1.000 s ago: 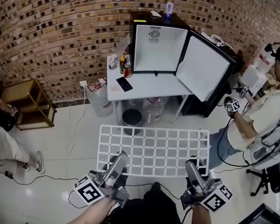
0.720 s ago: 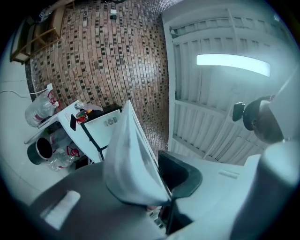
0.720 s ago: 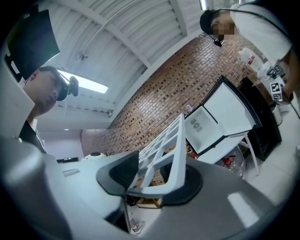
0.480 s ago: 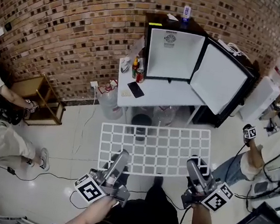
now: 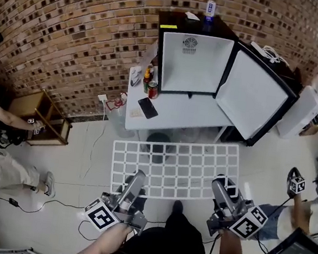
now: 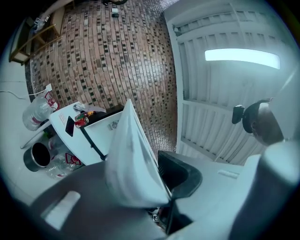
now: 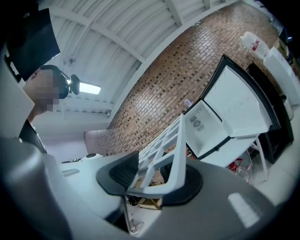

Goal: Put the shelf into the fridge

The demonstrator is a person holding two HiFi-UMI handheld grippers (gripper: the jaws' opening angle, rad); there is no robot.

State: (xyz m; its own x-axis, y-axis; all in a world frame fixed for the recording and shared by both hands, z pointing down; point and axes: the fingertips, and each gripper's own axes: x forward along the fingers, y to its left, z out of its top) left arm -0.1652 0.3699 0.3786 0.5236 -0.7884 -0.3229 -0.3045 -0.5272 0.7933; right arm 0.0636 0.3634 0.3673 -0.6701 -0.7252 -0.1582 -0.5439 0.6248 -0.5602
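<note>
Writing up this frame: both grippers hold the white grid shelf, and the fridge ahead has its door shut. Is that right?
No: the fridge door stands wide open, swung to the right, as the head view shows. The left gripper and right gripper do hold the white grid shelf.

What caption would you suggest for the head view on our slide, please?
Left gripper and right gripper hold the white grid shelf before the open fridge on a table.
</note>
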